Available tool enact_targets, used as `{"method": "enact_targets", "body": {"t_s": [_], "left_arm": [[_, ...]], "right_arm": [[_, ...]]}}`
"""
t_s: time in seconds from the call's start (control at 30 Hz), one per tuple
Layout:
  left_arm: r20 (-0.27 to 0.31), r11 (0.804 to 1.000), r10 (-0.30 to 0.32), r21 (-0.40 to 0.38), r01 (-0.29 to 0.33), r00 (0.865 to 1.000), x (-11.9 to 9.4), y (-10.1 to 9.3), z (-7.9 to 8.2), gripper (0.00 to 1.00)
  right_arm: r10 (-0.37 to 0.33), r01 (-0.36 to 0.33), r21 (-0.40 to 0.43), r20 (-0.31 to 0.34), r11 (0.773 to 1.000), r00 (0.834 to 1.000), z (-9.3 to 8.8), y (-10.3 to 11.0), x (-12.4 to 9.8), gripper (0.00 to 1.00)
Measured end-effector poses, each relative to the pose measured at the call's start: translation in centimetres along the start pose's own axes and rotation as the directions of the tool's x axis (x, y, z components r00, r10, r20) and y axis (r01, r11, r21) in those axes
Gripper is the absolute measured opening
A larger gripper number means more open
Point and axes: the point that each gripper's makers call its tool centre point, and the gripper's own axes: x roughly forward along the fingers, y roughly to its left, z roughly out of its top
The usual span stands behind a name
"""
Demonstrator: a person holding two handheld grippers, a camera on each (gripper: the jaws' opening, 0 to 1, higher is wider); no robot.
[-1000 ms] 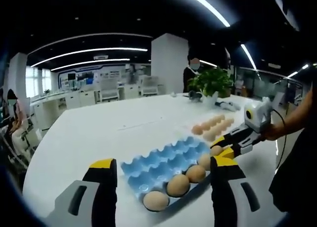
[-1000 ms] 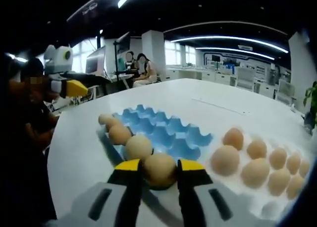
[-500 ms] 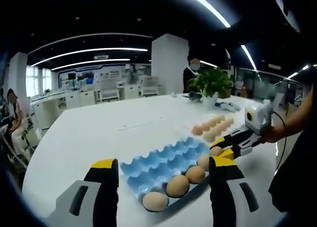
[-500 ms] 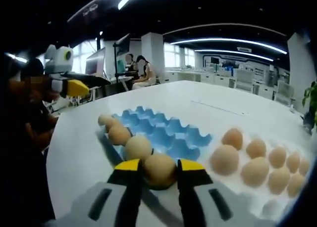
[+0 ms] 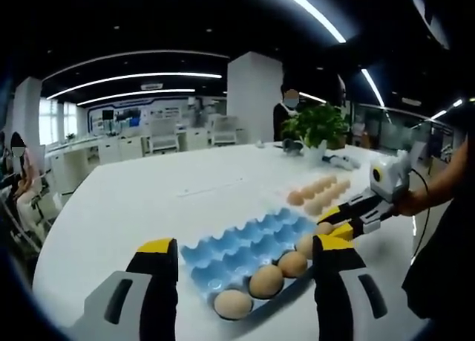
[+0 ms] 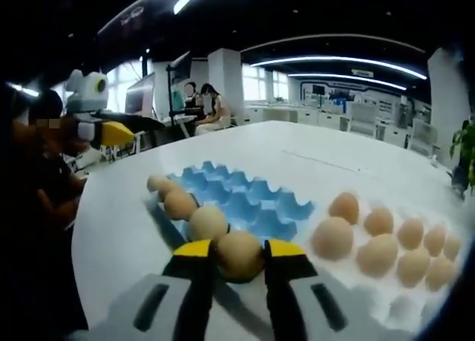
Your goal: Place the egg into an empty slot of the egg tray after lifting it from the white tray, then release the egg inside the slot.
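Right claw closed on an egg, jaws touching both its sides, at the near end of the blue egg tray; three more eggs fill that row. Left claw hangs wide above the counter. White tray of eggs just beside.

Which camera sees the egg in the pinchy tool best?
The right gripper view: the brown egg sits big and close between the right tool tips. The left gripper view shows it small and far away, partly hidden by that tool.
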Motion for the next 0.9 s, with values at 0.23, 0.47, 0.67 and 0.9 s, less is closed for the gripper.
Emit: {"method": "enact_targets", "body": {"t_s": [0.23,0.47,0.67,0.9], "left_arm": [[0.009,1.000,0.007,-0.005,-0.007,1.000,0.1,0.2,0.2,0.73],[0.011,1.000,0.002,-0.002,-0.002,1.000,0.1,0.1,0.4,0.73],[0.008,1.000,0.008,-0.005,-0.008,1.000,0.0,0.2,0.3,0.72],[0.009,1.000,0.010,-0.009,-0.009,1.000,-0.1,0.3,0.3,0.72]], "right_arm": [[-0.185,0.185,0.005,0.051,0.983,0.981,1.9,-5.0,-1.5,0.26],[-0.280,0.278,0.056,0.033,0.959,0.959,1.4,-8.1,-1.8,0.27],[-0.299,0.298,0.045,0.013,0.954,0.954,1.1,-8.9,-1.1,0.26],[-0.287,0.285,-0.043,-0.039,0.958,0.957,0.4,-8.8,0.2,0.26]]}}
